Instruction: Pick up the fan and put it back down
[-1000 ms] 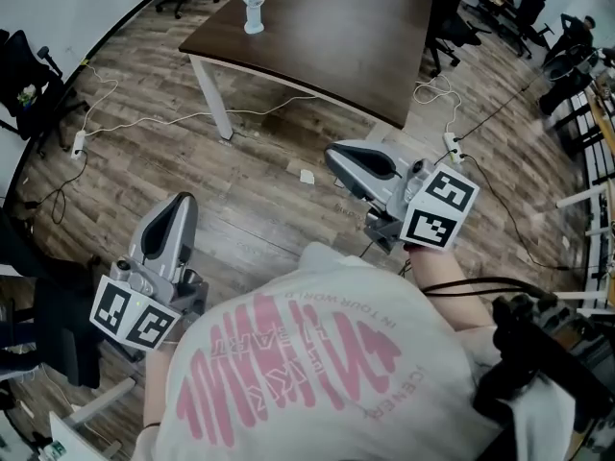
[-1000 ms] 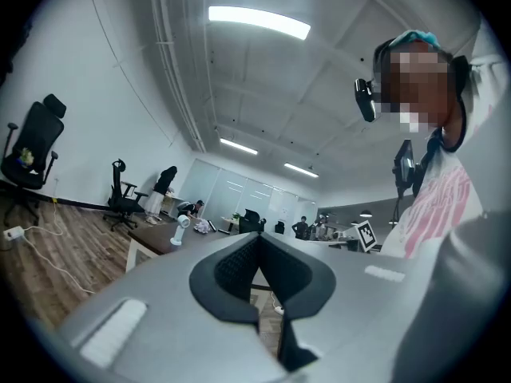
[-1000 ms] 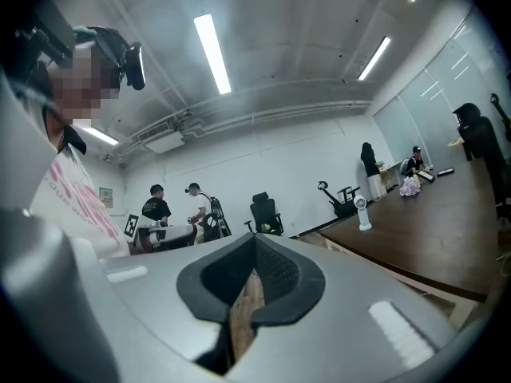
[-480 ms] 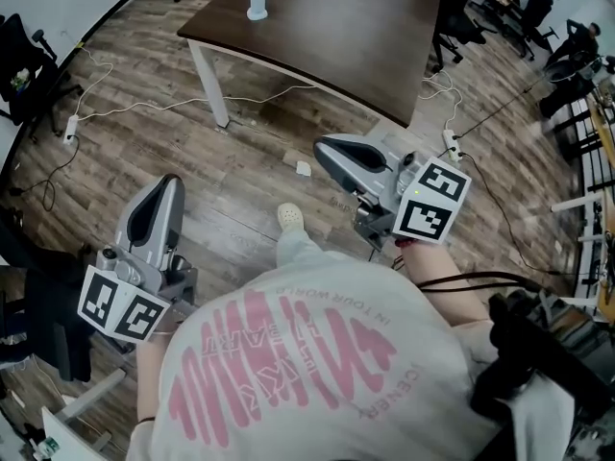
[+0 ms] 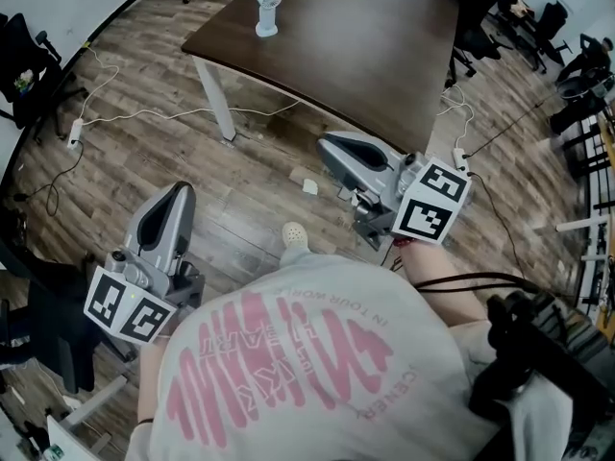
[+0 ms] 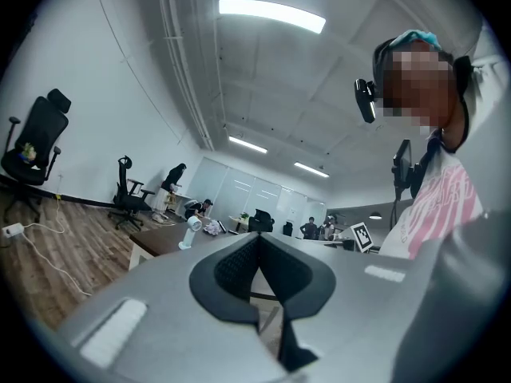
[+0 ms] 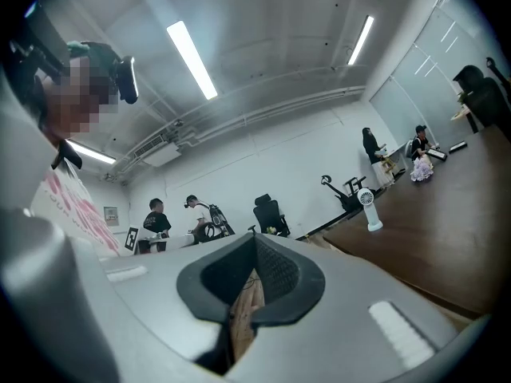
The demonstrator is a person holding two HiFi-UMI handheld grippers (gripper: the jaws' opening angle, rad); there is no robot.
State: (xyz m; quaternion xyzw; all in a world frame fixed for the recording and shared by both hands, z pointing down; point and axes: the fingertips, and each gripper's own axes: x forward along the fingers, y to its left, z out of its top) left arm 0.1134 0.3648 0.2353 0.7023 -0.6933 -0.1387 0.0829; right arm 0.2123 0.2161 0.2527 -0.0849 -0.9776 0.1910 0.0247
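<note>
- Table (image 5: 365,56): dark brown top, white legs, standing on a wood floor (image 5: 144,152).
- Left gripper (image 5: 176,195): jaws together, nothing between them, held over the floor.
- Right gripper (image 5: 329,148): jaws together, empty, near the table's front edge.
- Fan (image 5: 266,10): white, upright near the table's far left corner, well apart from the 2 grippers.

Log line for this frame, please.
phase: pre-pickup | fan: upright on table, untouched | left gripper: shut, empty | right gripper: shut, empty | both far from fan

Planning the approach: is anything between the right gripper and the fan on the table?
Nothing visible does. Beyond the right gripper, only floor and table surface lead to the fan, standing alone near the table's corner.
</note>
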